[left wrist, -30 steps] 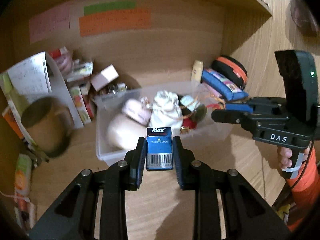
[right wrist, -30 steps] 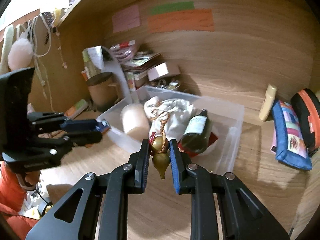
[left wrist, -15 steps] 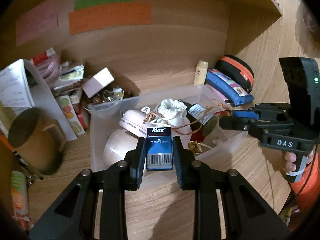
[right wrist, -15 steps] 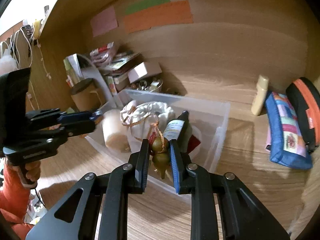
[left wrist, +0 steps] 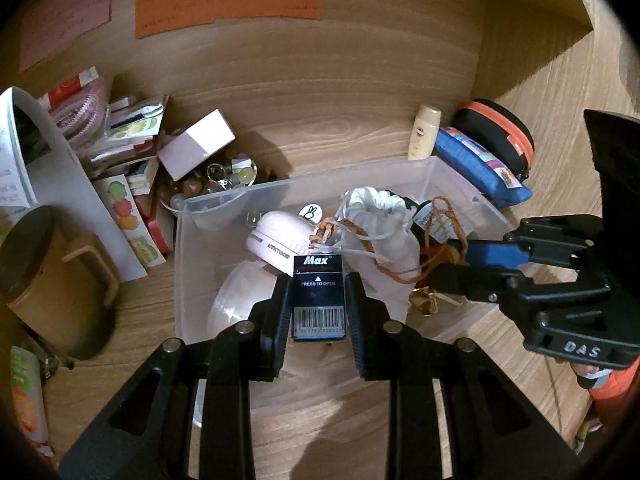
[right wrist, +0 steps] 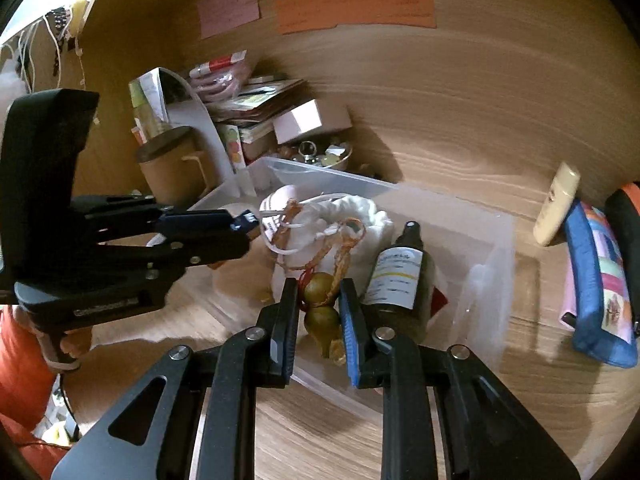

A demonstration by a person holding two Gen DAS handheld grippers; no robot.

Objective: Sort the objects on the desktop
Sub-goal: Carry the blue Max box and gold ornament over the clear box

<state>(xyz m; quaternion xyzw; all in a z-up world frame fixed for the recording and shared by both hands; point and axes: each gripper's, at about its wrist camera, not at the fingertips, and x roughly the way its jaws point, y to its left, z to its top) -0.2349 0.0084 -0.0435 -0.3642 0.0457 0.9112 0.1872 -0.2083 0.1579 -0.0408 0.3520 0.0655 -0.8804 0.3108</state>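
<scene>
Wooden bench (left wrist: 320, 392), near to far: left hand-held gripper (left wrist: 318, 312) clenched on blue Max box (left wrist: 319, 300); right hand-held gripper (right wrist: 319, 312) clenched on gourd charm (right wrist: 320, 304), both over clear bin (left wrist: 280, 196); pouches at rear corner.

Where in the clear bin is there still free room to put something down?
The clear bin is bare at its right end, between the dark spray bottle and the right wall. Its middle and left are crowded: white drawstring bag, pink round case.
</scene>
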